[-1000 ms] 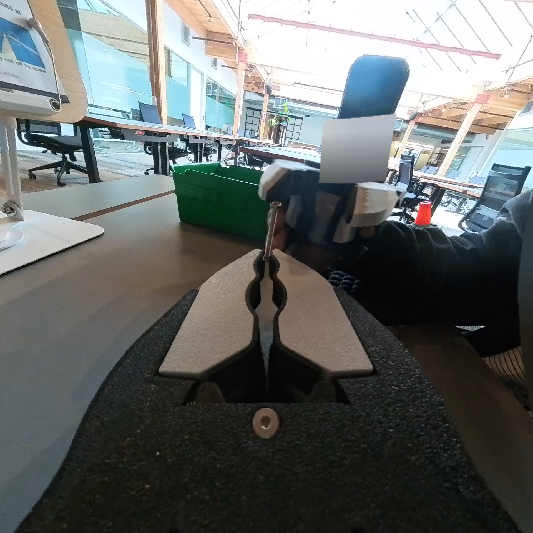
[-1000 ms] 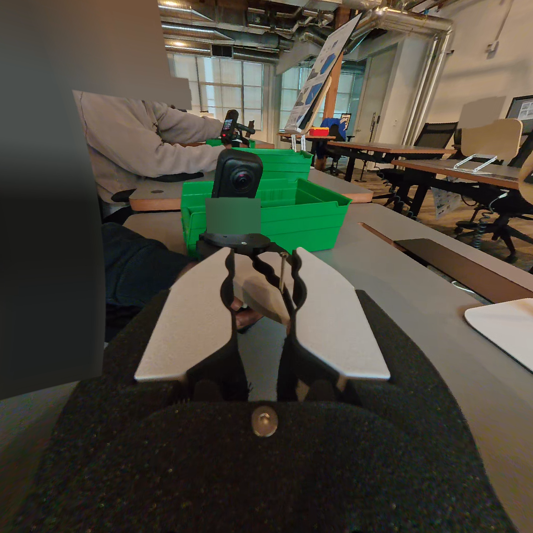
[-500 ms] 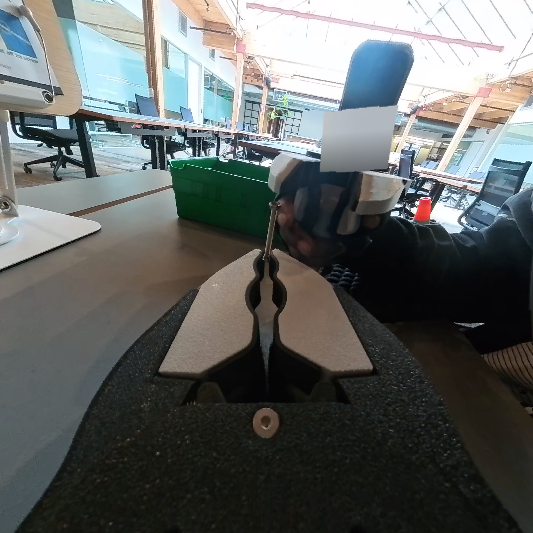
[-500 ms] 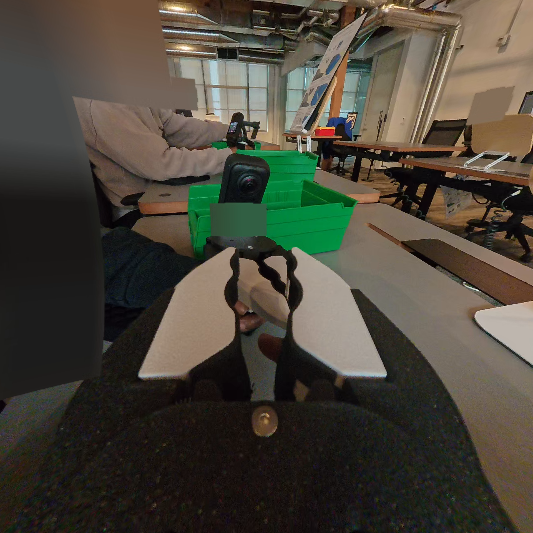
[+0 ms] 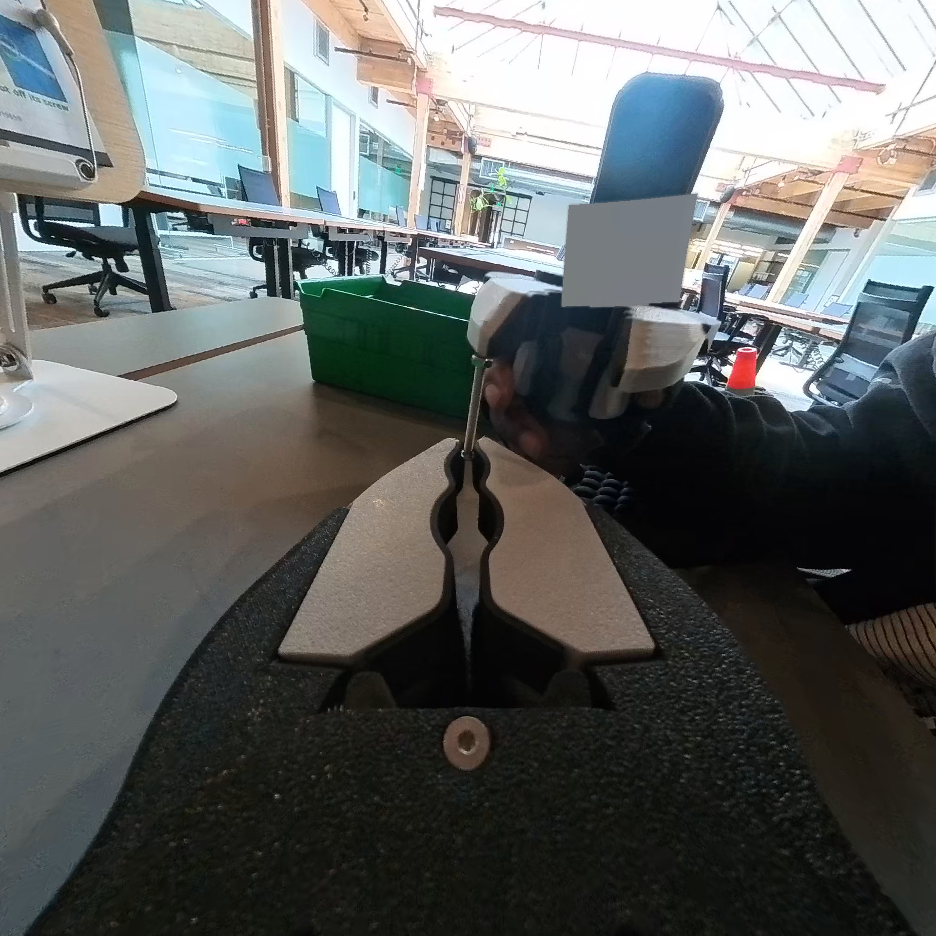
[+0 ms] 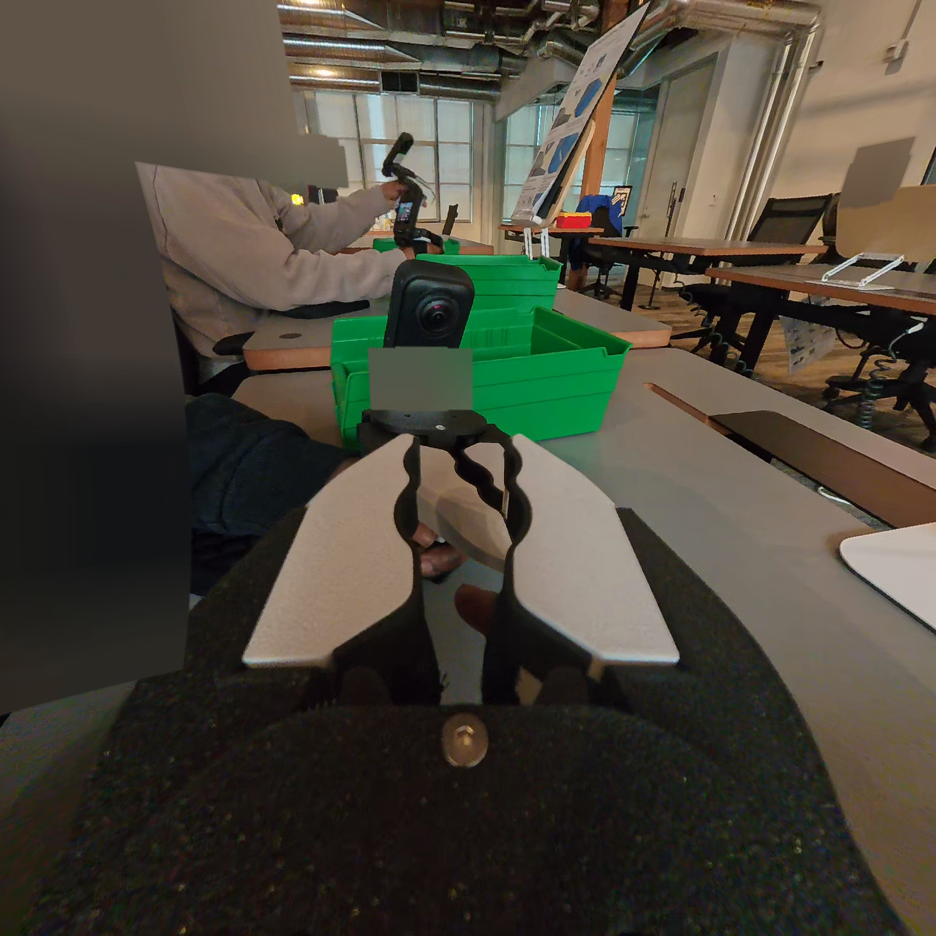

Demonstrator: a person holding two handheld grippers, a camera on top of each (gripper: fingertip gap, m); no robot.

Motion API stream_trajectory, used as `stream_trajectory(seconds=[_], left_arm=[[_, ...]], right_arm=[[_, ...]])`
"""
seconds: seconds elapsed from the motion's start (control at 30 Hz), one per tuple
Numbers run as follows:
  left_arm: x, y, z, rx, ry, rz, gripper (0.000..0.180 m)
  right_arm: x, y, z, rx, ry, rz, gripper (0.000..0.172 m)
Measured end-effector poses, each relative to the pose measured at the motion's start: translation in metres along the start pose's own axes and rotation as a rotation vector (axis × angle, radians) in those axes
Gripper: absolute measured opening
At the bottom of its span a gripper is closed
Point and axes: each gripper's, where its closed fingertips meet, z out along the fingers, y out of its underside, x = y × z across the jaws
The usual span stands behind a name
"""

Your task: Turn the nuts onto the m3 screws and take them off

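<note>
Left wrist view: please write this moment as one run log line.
left tongs: shut on screw | screw: upright, nut at top | right tongs: open, at nut | green bin: behind

I see an open office: long desks (image 5: 283, 215), black chairs (image 5: 88, 243), tall windows (image 6: 400, 152) at twelve o'clock, bright skylights (image 5: 658, 30).

Your tabletop (image 5: 152, 506) lies open on the left; the green bin (image 5: 385, 349) blocks ahead, the white stand base (image 5: 76, 405) far left.
</note>
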Motion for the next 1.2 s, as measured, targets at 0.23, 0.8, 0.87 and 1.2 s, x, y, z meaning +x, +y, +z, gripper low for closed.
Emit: stream_trajectory(seconds=[0.23,0.8,0.87,1.2], left_arm=[[0.001,0.001,0.001,-0.005,0.002,0.004,0.002],[0.003,0.003,0.002,-0.023,0.011,0.020,0.002],[0.003,0.003,0.002,-0.023,0.010,0.019,0.002],[0.004,0.002,0.002,-0.018,0.023,0.012,0.002]], right_arm=[[0.002,-0.002,-0.001,0.007,0.009,0.000,0.031],[0.000,0.003,0.001,-0.029,0.002,-0.013,0.030],[0.000,0.003,0.001,-0.030,0.002,-0.015,0.030],[0.001,-0.010,-0.005,0.028,0.011,-0.019,0.032]])
